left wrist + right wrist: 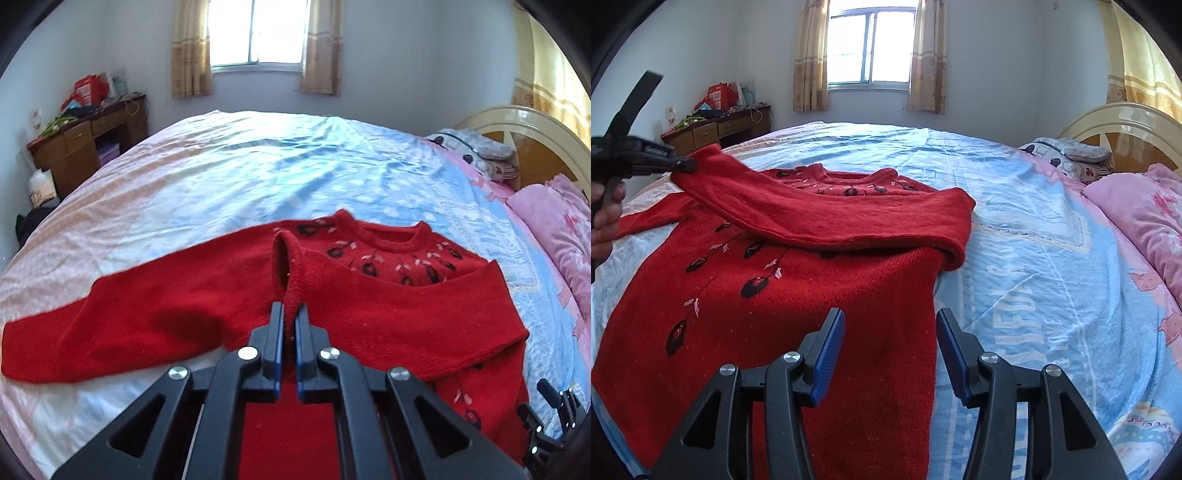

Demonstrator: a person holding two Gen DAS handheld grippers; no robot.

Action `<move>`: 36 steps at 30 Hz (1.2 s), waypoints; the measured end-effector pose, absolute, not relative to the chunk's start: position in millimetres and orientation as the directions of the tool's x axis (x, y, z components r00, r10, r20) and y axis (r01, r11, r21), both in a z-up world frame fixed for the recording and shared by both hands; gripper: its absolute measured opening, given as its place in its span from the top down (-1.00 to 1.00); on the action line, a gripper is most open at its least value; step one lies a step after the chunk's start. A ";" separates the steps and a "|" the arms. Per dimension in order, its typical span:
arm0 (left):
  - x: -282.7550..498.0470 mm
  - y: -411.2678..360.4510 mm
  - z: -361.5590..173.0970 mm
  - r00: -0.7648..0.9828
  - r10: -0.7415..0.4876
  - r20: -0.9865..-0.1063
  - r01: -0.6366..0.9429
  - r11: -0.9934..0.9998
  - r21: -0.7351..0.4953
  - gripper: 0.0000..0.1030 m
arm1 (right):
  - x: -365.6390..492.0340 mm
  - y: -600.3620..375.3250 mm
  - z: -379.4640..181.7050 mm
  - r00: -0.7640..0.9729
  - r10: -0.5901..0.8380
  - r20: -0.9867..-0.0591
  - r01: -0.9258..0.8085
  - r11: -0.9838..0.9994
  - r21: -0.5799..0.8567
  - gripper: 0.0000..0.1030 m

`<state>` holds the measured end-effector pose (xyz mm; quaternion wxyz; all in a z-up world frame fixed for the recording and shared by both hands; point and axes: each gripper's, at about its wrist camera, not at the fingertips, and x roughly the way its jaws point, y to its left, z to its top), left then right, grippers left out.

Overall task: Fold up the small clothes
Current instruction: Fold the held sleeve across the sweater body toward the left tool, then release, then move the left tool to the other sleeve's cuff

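- The red sweater [798,295] lies front-up on the bed [1015,236], collar toward the window [868,48]. It is a fuzzy knit with a ribbed round neck and dark embroidered flowers with pale pink leaves running down the chest.
- Its right-hand sleeve [827,218] is folded across the chest, forming a thick soft band with a rounded bend at the shoulder side.
- The ribbed cuff [286,266] of that sleeve stands up as an open loop, lifted off the sweater body.
- The left tongs [289,314] are closed on the cuff, black fingers with blue pads pressed against the knit from both sides.
- The right tongs [891,325] stand wide apart and hold nothing, hovering over the sweater's lower right edge; their blue pads are ridged.
- The left wrist view alone shows the other sleeve [110,314] stretched out flat to the left, and the pinch on the cuff up close.
- The right wrist view alone shows the sweater's long flat body down toward the hem, the left tongs [683,164] from the side, and the person's hand [605,218] gripping their handle.
- The bed sheet is smooth, shiny and wrinkled, pale blue and pink with printed patterns.
- Pink pillows [1145,206] sit at the right by a cream and wood curved headboard [1126,129].
- A brown wooden desk [85,144] with drawers and clutter stands at the far left wall, beige curtains [927,62] beside the window.
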<state>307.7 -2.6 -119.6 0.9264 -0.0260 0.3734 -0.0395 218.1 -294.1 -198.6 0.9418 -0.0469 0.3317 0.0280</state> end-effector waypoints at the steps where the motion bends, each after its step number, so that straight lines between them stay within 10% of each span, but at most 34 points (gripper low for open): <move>1: 306.3 0.4 -123.4 0.717 -0.087 -0.692 0.048 0.996 -0.077 0.89 | 218.2 -293.8 -199.4 0.776 0.020 -0.630 -0.083 0.994 -0.070 -0.02; 30: 303.5 11.3 -186.2 0.699 0.084 -0.710 -0.048 0.996 0.071 0.77 | 225.6 -306.6 -178.6 0.801 0.046 -0.598 -0.042 0.999 0.020 -0.10; 36: 295.7 19.1 -182.5 0.695 0.094 -0.713 -0.099 0.994 0.035 -0.37 | 271.9 -304.9 -206.0 0.659 0.111 -0.744 -0.050 0.993 0.103 -0.10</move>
